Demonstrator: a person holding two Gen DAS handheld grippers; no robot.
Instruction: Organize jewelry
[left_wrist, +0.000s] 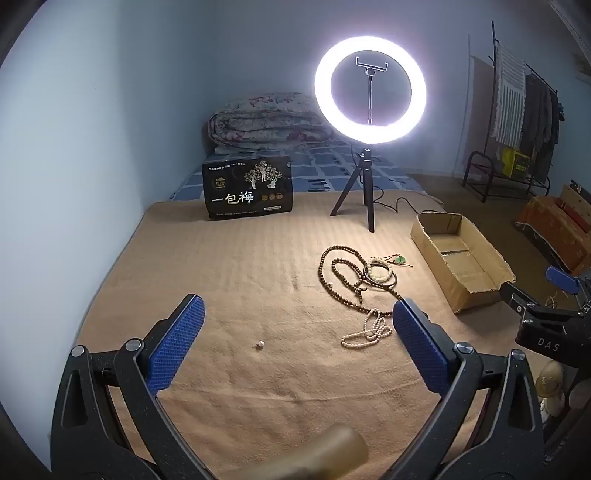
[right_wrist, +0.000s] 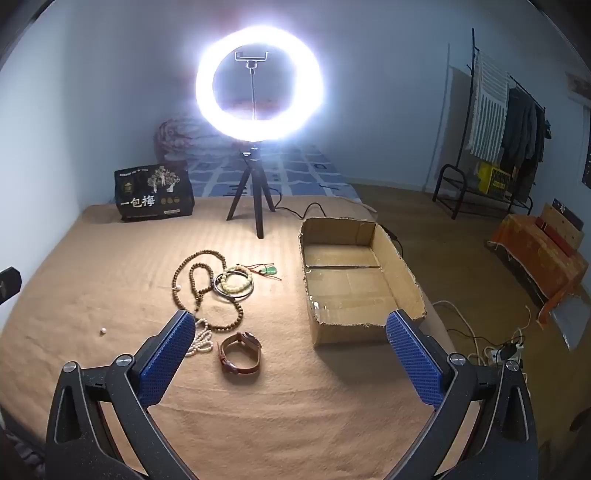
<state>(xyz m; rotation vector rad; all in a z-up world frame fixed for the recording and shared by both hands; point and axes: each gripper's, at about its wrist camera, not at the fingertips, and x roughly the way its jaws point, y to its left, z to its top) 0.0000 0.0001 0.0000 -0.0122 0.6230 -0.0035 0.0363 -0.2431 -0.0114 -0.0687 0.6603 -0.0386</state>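
Note:
Jewelry lies on a tan blanket (right_wrist: 295, 406): a long brown bead necklace (right_wrist: 199, 280), a pale bead bracelet (right_wrist: 234, 282) with thin bangles, a green pendant (right_wrist: 271, 271), a pearl strand (right_wrist: 201, 341), a brown-strapped watch (right_wrist: 240, 350) and one loose pearl (right_wrist: 103, 331). My right gripper (right_wrist: 291, 319) hovers open just short of the watch, its left finger over the pearl strand. My left gripper (left_wrist: 297, 315) is open and empty, with the loose pearl (left_wrist: 261, 345) between its fingers' lines and the pearl strand (left_wrist: 369, 332) by its right finger. An empty cardboard box (right_wrist: 347, 334) sits to the right.
A lit ring light on a tripod (left_wrist: 369, 92) and a black printed bag (left_wrist: 247, 188) stand at the blanket's far side, with a cable trailing from the tripod. A folded quilt (left_wrist: 266, 122) lies behind. A clothes rack (right_wrist: 506, 136) and floor cables (right_wrist: 491, 347) are at the right.

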